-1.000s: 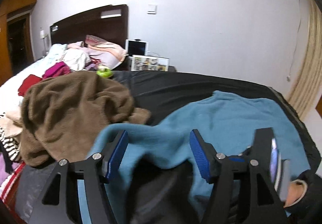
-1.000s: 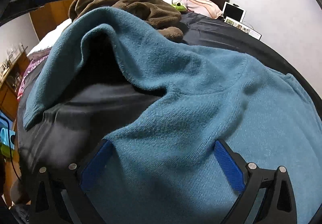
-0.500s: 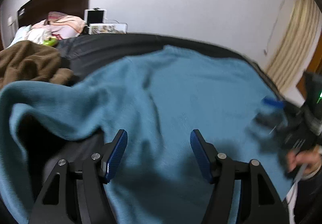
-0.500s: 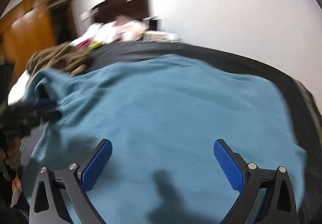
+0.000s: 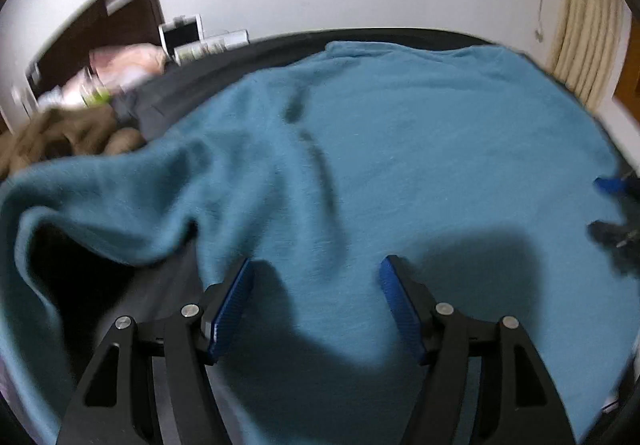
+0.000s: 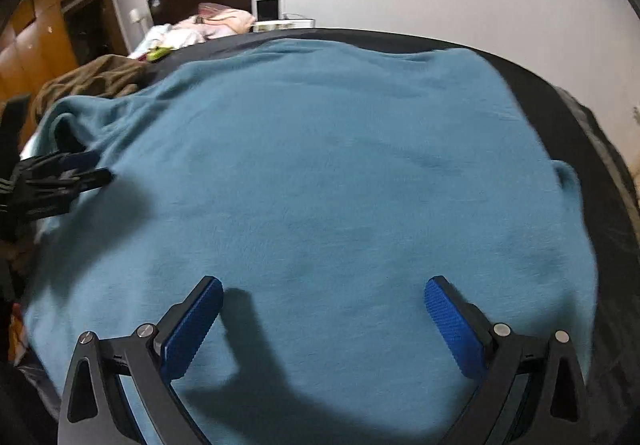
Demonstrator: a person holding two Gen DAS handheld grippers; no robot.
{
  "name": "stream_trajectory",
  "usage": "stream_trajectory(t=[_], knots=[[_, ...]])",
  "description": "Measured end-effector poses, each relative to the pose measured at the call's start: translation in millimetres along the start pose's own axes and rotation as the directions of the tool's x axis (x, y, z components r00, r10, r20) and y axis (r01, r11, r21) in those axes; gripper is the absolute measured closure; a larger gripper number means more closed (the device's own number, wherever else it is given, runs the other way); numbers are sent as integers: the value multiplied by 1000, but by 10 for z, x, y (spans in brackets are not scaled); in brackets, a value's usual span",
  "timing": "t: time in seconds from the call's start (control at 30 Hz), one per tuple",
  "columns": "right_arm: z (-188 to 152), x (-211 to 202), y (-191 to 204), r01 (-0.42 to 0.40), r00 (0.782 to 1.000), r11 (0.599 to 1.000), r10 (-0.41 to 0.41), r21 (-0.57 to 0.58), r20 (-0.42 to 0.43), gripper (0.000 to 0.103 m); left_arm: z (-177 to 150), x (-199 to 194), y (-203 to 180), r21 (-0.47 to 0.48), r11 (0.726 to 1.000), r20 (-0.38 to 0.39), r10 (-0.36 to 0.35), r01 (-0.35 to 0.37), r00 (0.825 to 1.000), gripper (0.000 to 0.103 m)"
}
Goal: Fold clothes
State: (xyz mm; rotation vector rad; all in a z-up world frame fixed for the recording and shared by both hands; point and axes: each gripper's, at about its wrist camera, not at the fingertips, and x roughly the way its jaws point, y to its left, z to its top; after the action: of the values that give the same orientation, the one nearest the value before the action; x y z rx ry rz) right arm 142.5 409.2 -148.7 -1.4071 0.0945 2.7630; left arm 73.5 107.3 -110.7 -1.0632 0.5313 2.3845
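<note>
A teal fleece sweater [image 5: 400,149] lies spread over the black table cover, mostly flat in the right wrist view [image 6: 340,173]. Its left sleeve [image 5: 100,213] is humped up and folded over the dark cover. My left gripper [image 5: 316,269] is open and empty just above the sweater's near left part. My right gripper [image 6: 324,291] is open and empty above the sweater's near edge. Each gripper shows at the edge of the other's view: the right one [image 5: 612,205], the left one [image 6: 80,171].
A brown fleece garment [image 6: 96,79] lies heaped at the far left of the black cover [image 6: 560,101]. A bed with pink bedding [image 6: 216,21] and a dark headboard stands behind. A white wall runs along the back, a beige curtain [image 5: 588,37] at the right.
Both grippers have swung from the bunched sleeve side to face the sweater's flat body. The sweater now lies more spread out. Both grippers stayed open.
</note>
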Motion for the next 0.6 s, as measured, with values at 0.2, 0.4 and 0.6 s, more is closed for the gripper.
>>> stream_trajectory(t=[0.2,0.4,0.6], knots=[[-91,-12,441,-21,1000,996,21,-91,-8,0,-50,-31,53,87,990,29,106,-108,994,22],[-165,-185,241,-123,992,992,124,-32,20,0,-53,-41,123,66,993,15,92,-93,996,22],[-200,-763,-540,-33,981,986,2,161,192,0,-71,-58,182,94,991,-5,94,-93,996,22]])
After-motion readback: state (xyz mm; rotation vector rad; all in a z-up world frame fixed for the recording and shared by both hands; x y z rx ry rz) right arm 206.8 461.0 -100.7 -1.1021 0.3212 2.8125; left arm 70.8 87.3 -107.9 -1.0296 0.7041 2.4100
